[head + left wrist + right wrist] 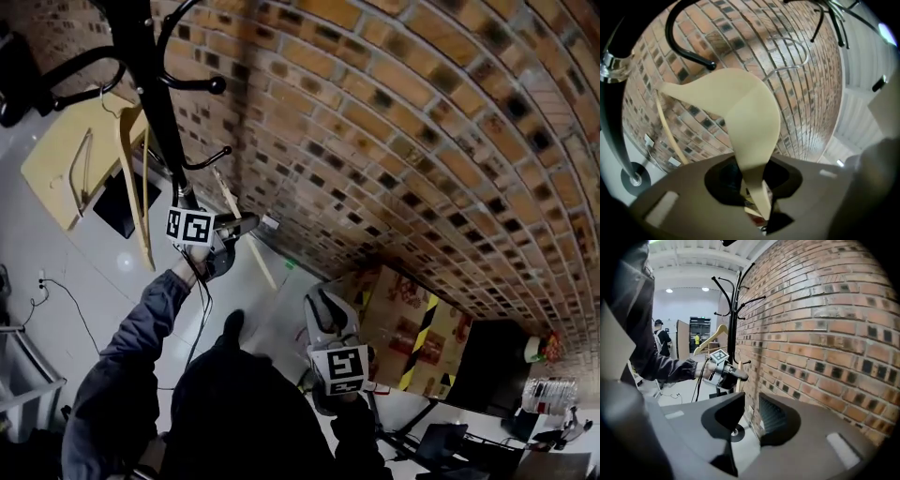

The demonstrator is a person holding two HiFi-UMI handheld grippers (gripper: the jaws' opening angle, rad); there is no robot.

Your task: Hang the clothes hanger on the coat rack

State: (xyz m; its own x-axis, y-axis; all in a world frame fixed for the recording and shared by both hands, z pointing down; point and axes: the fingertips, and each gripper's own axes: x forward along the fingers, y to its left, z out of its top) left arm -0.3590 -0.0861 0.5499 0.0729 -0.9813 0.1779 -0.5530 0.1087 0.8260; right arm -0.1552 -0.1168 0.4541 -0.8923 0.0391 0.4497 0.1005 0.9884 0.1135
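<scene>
R gripper (749, 416) empty, hanger (750, 117) near rack (155, 103), brick wall (422, 141)

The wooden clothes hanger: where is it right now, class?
Head view, upper left: the clothes hanger is gripped by the left tongs, right beside the black coat rack pole, in front of the brick wall.

Brick wall (422, 141), tape-striped cardboard box (408, 314) beside it, plastic bottle (548, 394) nearby
</scene>
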